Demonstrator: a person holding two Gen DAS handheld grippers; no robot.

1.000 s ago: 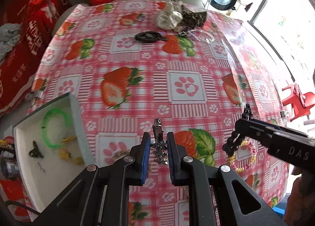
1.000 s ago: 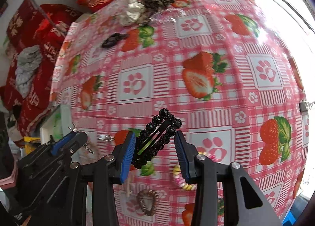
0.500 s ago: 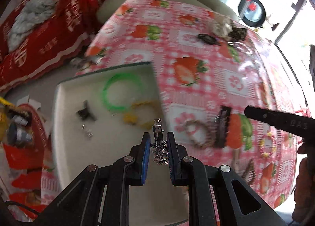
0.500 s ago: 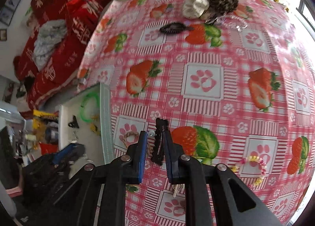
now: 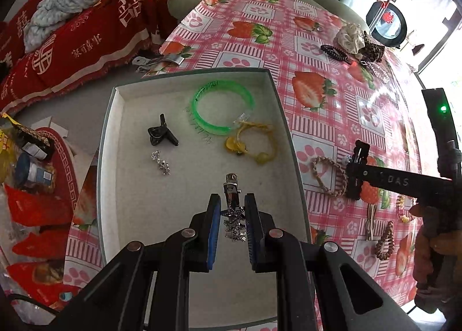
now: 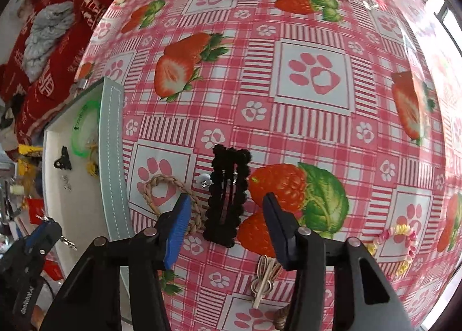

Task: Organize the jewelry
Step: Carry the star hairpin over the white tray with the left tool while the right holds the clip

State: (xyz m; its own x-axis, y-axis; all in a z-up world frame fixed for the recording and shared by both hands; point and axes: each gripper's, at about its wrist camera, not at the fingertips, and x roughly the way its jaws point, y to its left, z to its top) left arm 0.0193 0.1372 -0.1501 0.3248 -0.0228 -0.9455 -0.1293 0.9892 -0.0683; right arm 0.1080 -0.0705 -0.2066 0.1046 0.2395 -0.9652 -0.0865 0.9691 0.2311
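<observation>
Clip [image 5: 233,212], silver and rhinestoned, is pinched between the narrow-set pads of the left tool [image 5: 231,230], which over the last second has swung from the bare bench to hang over the tray [image 5: 138,215]; drop looks next. Right tool [image 6: 226,230] has its jaws spread, just opened; the black barrette [image 6: 228,195] it pinched half a second ago now lies flat on the bench [image 6: 314,77] between the pads, touching neither. Judged: barrette released just beside the tray, not in it, so still to be sorted. Tray holds a green bangle [image 5: 222,108], yellow cord [image 5: 254,143], black clip [image 5: 161,132] and a small sparkly piece. Near tray edge cut off by the tool. Far pile of scrunchies [image 5: 358,42] is hard to make out.
</observation>
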